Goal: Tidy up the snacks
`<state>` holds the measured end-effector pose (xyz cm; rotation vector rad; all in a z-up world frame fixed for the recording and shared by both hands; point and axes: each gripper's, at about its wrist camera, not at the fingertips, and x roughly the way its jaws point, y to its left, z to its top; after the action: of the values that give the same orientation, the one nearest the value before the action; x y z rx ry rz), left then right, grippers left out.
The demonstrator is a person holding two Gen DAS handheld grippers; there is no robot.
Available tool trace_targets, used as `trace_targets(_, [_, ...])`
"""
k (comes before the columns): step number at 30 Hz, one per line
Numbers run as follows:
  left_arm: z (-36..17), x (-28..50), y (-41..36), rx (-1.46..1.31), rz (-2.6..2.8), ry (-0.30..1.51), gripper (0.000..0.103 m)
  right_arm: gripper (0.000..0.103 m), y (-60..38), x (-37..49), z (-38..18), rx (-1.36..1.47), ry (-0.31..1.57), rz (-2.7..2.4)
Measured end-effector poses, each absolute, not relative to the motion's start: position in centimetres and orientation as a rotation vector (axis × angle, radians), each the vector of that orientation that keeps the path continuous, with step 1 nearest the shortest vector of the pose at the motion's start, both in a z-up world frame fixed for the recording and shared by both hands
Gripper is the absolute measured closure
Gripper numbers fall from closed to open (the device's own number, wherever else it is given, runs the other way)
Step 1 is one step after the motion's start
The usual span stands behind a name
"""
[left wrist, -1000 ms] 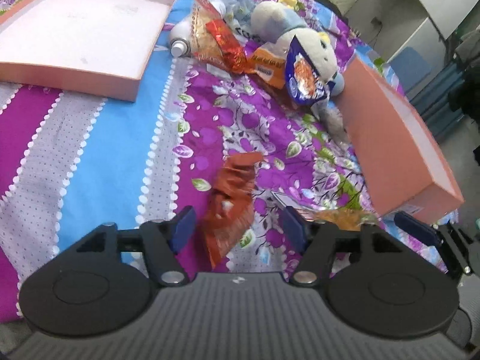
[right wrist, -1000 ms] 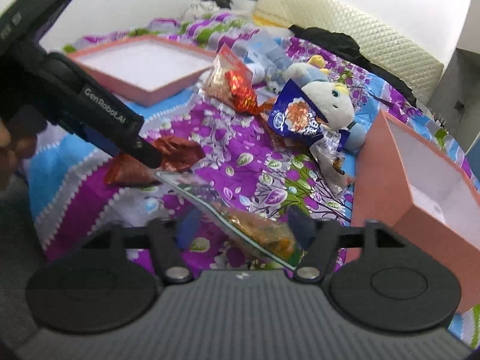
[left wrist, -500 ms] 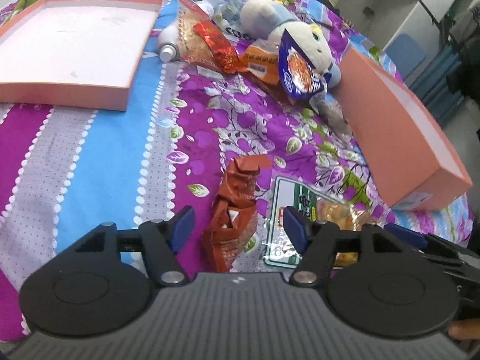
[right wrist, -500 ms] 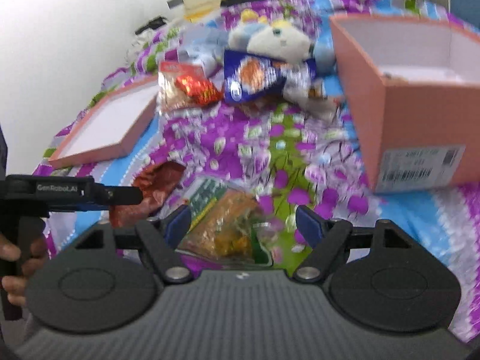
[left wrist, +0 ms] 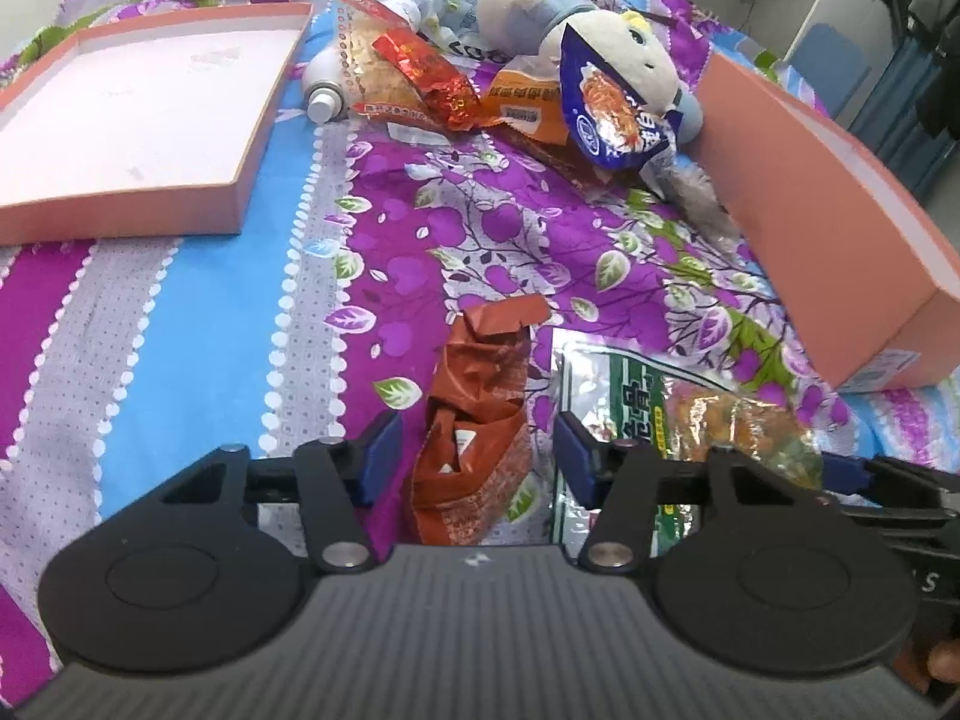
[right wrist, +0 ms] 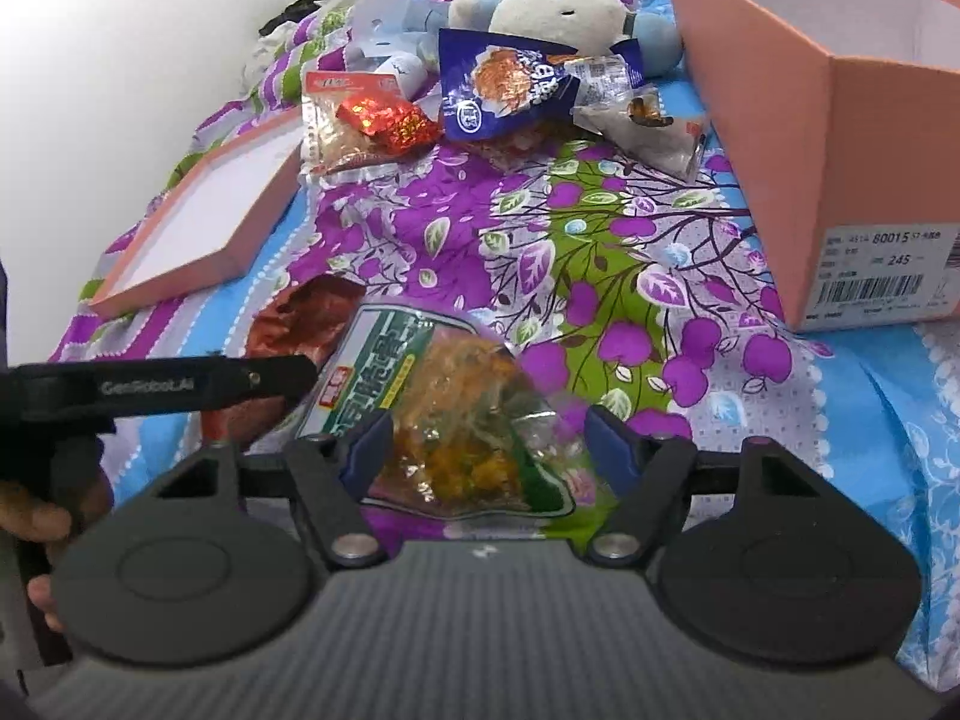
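Note:
A crumpled brown-red snack bag [left wrist: 480, 408] lies on the bedspread between the open fingers of my left gripper [left wrist: 477, 456]. A clear and green snack bag [right wrist: 456, 414] lies beside it, between the open fingers of my right gripper [right wrist: 489, 450]; it also shows in the left wrist view [left wrist: 660, 414]. Neither bag is gripped. The brown-red bag [right wrist: 300, 324] shows behind the left gripper's finger in the right wrist view. More snacks lie farther back: a blue bag [left wrist: 606, 114], an orange bag [left wrist: 528, 105], a red packet [left wrist: 432, 78].
An open pink box [right wrist: 864, 138] stands at the right. Its flat pink lid [left wrist: 138, 120] lies at the left. A plush toy [left wrist: 564, 18] and a white bottle [left wrist: 324, 84] sit among the far snacks. The floral bedspread [left wrist: 510, 228] lies between.
Both grippers have drawn back and lowered a little; the green bag now lies flat on the bed between the right gripper's fingers. The brown-red bag has not moved.

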<state>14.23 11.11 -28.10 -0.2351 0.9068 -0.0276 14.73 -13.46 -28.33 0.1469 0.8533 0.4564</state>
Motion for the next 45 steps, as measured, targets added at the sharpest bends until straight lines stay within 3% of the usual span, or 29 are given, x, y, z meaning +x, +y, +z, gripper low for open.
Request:
trace_targets(6, [-28.0,14.3,11.1,-0.246,-0.003,0.917,0.056,0.050,-12.7,14.4,-28.1,0.101,0.852,0.483])
trace_targets(20, [-24.1,13.9,10.2,-0.305,0.016,0.910,0.060,0.061,-13.9,13.5,-24.4,0.029,0.786,0.433])
trace_targets(21, [-23.5,13.8,10.0,-0.304,0.015,0.900,0.060,0.071,-14.0,13.4,-24.0,0.023,0.778,0.421])
trace_targets(31, [-19.2,13.9,8.3,-0.306,-0.019,0.850,0.060,0.075,-14.6,13.0,-22.2,0.018,0.744,0.393])
trace_targets(45, [-10.6,13.7,6.8,-0.331,-0.032,0.737,0.060,0.075,-17.0,13.1,-13.4,0.045,0.579,0.358])
